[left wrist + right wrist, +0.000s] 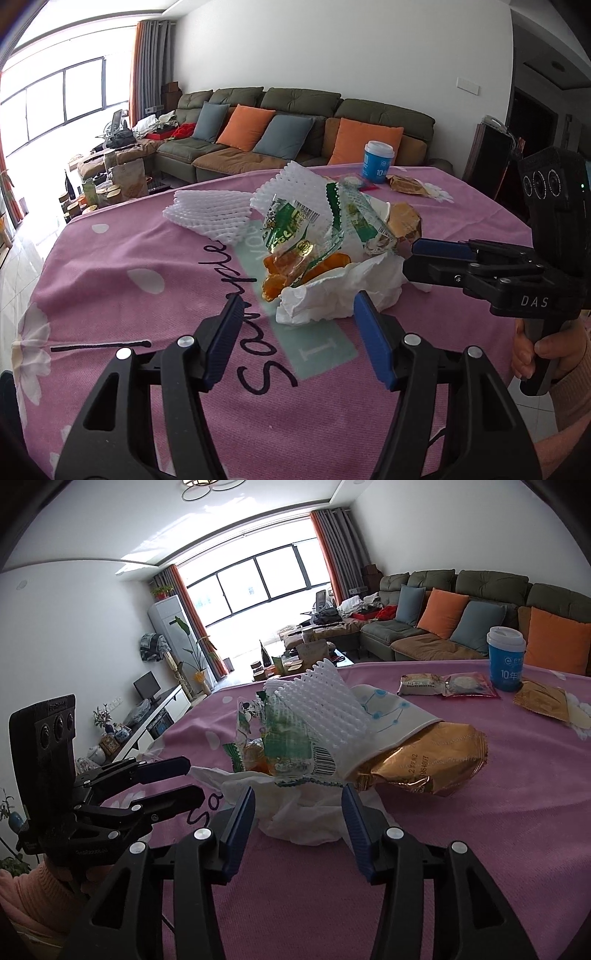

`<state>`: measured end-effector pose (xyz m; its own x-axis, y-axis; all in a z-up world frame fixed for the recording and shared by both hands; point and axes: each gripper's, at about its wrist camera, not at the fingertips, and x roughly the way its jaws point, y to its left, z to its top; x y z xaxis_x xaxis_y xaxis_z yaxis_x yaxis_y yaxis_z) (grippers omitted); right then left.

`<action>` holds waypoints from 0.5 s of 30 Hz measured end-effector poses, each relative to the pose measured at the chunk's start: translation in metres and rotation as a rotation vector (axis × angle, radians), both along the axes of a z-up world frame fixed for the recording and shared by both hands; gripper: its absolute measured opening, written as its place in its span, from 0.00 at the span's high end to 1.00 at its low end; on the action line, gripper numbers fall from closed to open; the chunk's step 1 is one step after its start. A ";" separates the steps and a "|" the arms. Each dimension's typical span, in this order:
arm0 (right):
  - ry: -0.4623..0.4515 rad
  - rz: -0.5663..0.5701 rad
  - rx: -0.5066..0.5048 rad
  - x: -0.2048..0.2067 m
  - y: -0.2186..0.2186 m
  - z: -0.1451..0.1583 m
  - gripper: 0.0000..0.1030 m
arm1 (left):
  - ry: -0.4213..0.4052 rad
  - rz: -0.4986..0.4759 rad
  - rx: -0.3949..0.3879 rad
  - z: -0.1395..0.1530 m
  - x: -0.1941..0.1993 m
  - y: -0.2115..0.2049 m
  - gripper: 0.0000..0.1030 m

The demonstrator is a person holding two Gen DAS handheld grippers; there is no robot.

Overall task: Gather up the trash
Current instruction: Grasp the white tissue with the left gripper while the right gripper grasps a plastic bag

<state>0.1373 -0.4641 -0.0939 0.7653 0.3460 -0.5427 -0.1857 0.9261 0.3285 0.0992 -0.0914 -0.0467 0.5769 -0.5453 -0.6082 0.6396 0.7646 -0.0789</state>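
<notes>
A living room is seen behind everything here: a long olive-green sofa (pixel 295 110) with orange and grey-blue cushions, a big bright window (pixel 258 579) framed by orange and grey curtains. Up front, a table is covered by a pink cloth (pixel 129 258) printed with white daisies and black script.

The trash has been heaped into one pile near the middle of the cloth. It's made up of a white foam fruit net (pixel 218 214), a crinkled clear-and-green plastic wrapper (pixel 295 225) with orange bits inside, a crumpled white tissue (pixel 332 295) at the near edge, a white paper cup with blue dots (pixel 388 709) lying on its side, and a shiny gold foil snack bag (pixel 421 764) poking out of that cup.

Farther back, well apart from the pile, a blue paper cup with a white lid (pixel 506 657) is standing upright, with a few small snack packets (pixel 447 685) lying near it.

The left gripper (pixel 295 328) is spread, nothing pinched; the tissue sits just beyond its blue pads (pixel 373 343). The right gripper (pixel 297 812) is spread too, with the tissue's edge lying between the fingertips but not seen to be squeezed. Both are pointed at the pile from opposite sides, and each handle is gripped by a hand (pixel 535 350) in a pink sleeve.
</notes>
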 end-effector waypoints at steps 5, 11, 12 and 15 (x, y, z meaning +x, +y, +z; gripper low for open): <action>0.009 0.016 -0.021 0.004 0.008 0.000 0.52 | 0.045 -0.030 -0.001 -0.004 0.013 -0.008 0.52; 0.048 0.033 -0.048 0.010 0.018 -0.003 0.52 | 0.085 -0.062 0.005 -0.011 0.019 -0.014 0.87; 0.051 0.035 -0.051 0.010 0.019 -0.003 0.52 | 0.084 -0.062 0.006 -0.011 0.018 -0.015 0.92; 0.057 0.039 -0.060 0.013 0.022 -0.002 0.52 | 0.080 -0.073 -0.003 -0.010 0.014 -0.014 0.97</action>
